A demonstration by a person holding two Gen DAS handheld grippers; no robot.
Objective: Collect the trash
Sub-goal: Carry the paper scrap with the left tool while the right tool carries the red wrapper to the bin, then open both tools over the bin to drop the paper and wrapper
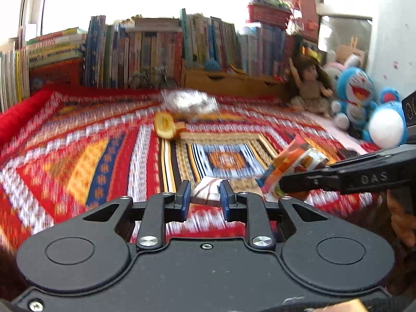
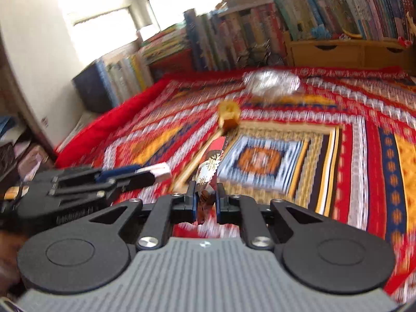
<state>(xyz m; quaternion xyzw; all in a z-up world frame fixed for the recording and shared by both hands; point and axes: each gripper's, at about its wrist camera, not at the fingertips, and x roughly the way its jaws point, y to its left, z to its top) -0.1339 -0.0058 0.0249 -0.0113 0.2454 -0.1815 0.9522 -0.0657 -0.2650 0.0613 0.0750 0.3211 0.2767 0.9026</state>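
- Books (image 1: pixel 135 52) line the far edge of a bed-like surface covered by a red patterned blanket (image 1: pixel 78 156), with bright windows behind; both views are blurred.
- Left wrist view: the left hand-held gripper (image 1: pixel 205 199) has its blue pads narrowed onto a small white box (image 1: pixel 206 192), pressing it from both sides.
- To its right, the right hand-held gripper (image 1: pixel 288 186) reaches in from the side, clamping an orange snack wrapper (image 1: pixel 293 166) that sticks up and away from its tip.
- Farther back on the blanket lie a yellow object (image 1: pixel 165 126) and, just behind it, a crumpled clear plastic bag (image 1: pixel 189 101).
- A doll (image 1: pixel 309 83) and blue plush toys (image 1: pixel 353 88) sit at the right edge by the wall.
- Right wrist view: the right hand-held gripper (image 2: pixel 206 197) is nearly closed on the wrapper (image 2: pixel 212 161), which stands up between the pads, red and white from this side.
- The left hand-held gripper (image 2: pixel 148 175) enters from the left, gripping the white box (image 2: pixel 158 171) at its tip.
- The yellow object (image 2: pixel 228 117) and the plastic bag (image 2: pixel 273 82) lie beyond on the blanket (image 2: pixel 364 143), with books (image 2: pixel 234 33) and a wooden drawer unit (image 2: pixel 338 52) behind.
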